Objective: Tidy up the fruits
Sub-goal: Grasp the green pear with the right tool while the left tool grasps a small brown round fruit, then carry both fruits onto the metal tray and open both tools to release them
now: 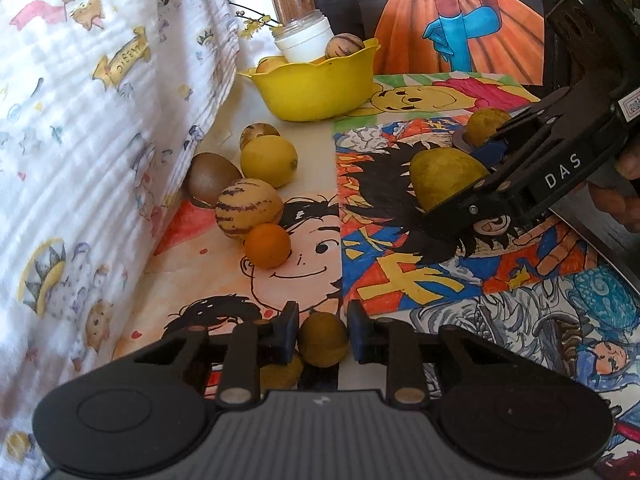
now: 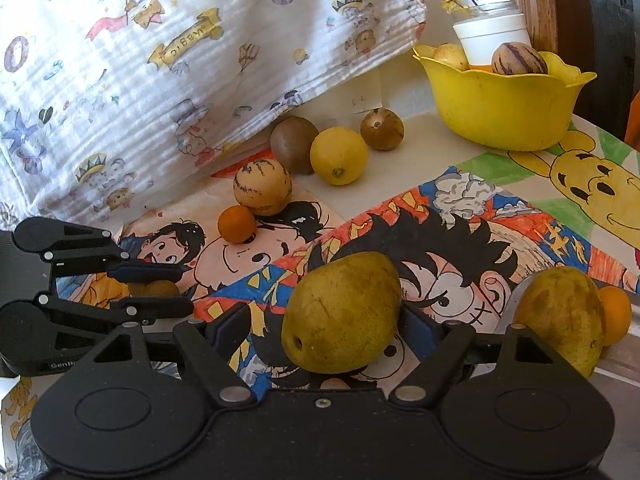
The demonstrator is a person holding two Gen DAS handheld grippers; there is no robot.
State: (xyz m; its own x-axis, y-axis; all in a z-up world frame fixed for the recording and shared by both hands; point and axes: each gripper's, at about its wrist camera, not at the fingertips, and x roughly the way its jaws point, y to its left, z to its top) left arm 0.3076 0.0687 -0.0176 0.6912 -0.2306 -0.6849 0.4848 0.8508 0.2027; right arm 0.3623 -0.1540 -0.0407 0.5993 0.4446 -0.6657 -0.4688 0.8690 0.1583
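My left gripper point(image 1: 323, 338) has its pads around a small olive-brown fruit point(image 1: 323, 339) low over the drawings; a gap shows on the right side. It also shows in the right wrist view point(image 2: 160, 290). My right gripper point(image 2: 326, 326) is shut on a large green pear point(image 2: 342, 312) above the cartoon drawing; the pear also shows in the left wrist view point(image 1: 444, 174). A yellow bowl point(image 1: 320, 88) at the back holds a striped fruit point(image 2: 519, 59) and others. A lemon point(image 1: 269, 161), kiwi point(image 1: 208, 179), striped melon point(image 1: 249, 208) and small orange point(image 1: 267, 245) lie loose.
A patterned white cloth point(image 1: 100, 120) rises along the left. A white cup point(image 1: 306, 42) stands in the bowl. A second green pear point(image 2: 560, 320) and an orange point(image 2: 616, 316) lie at the right beside a metal edge. Coloured drawings point(image 1: 420, 280) cover the table.
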